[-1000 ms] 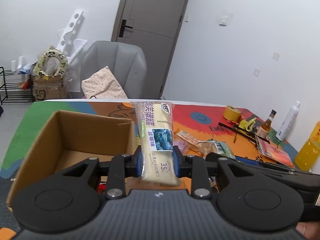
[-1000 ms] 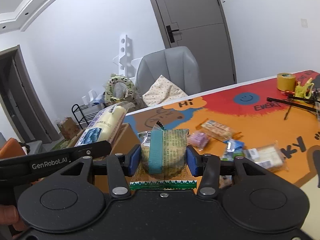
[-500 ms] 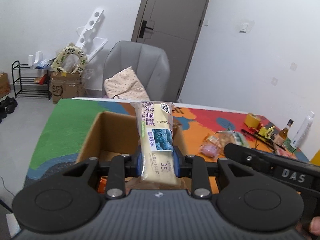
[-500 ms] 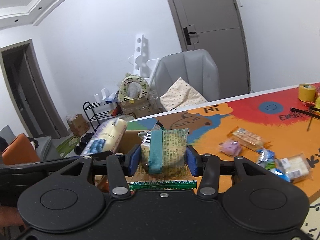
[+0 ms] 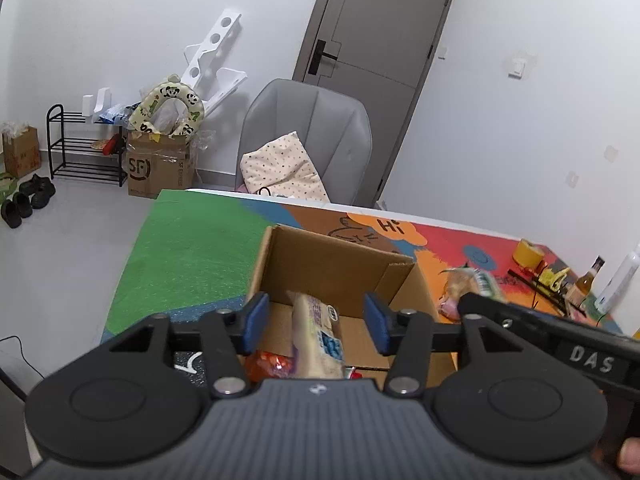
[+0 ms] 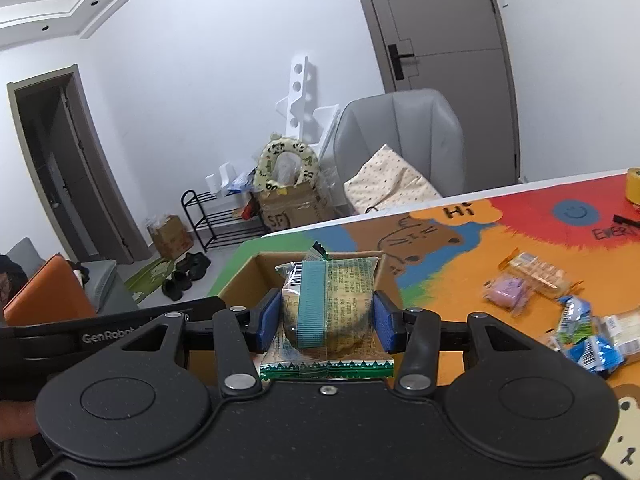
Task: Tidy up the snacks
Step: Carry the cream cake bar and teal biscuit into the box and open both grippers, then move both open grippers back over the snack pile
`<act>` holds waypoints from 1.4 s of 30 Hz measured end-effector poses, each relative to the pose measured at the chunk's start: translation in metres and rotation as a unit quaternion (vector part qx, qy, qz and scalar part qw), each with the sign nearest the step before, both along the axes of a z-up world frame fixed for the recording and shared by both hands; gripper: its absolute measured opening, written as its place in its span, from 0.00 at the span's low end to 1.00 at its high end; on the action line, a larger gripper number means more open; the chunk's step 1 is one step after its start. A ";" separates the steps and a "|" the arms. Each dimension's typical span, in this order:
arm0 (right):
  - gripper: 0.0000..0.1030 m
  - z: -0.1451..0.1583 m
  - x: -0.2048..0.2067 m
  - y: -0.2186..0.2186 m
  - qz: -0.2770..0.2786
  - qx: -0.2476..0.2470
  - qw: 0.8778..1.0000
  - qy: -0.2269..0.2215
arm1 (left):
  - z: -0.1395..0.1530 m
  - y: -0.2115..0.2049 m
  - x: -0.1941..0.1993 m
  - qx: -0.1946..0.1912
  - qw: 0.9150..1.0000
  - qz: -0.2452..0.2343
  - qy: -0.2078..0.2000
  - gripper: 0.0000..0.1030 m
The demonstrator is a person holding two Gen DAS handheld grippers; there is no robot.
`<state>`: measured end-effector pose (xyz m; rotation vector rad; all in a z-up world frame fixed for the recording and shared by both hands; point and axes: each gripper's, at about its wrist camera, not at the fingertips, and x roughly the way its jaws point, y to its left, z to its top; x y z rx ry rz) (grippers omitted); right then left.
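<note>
Cardboard box (image 5: pixel 340 276) already takes the cake bar (image 5: pixel 320 340) your opening left tool (image 5: pixel 316 322) drops; your right tool (image 6: pixel 326 322) clamps a green-banded packet (image 6: pixel 328 304), others wait mid-counter (image 6: pixel 452 276).

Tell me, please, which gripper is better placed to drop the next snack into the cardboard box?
Right: the right gripper clamps the green-striped snack above the cardboard box. The left gripper, jaws opening, holds nothing.
</note>
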<state>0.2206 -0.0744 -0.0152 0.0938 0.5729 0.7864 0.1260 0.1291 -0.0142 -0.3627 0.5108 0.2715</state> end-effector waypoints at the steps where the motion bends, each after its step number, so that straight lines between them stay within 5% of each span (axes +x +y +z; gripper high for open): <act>1: 0.45 0.001 -0.001 0.002 0.002 0.001 1.000 0.001 | 0.001 0.001 -0.002 -0.001 1.000 0.000 -0.002 0.53; 5: 0.54 0.002 -0.003 0.006 0.006 0.002 1.000 0.009 | 0.002 0.005 -0.005 -0.002 1.000 0.005 -0.001 0.58; 12: 0.64 0.011 0.002 -0.014 -0.033 0.020 0.999 0.011 | 0.006 -0.002 -0.011 0.024 1.000 0.003 -0.002 0.84; 31: 0.80 -0.014 0.012 -0.080 -0.096 -0.019 0.995 0.036 | -0.002 -0.056 0.023 0.033 0.998 -0.052 0.024 0.90; 42: 1.00 -0.013 0.014 -0.123 -0.126 -0.019 0.991 0.028 | -0.006 -0.102 0.048 0.031 0.993 -0.106 0.038 0.93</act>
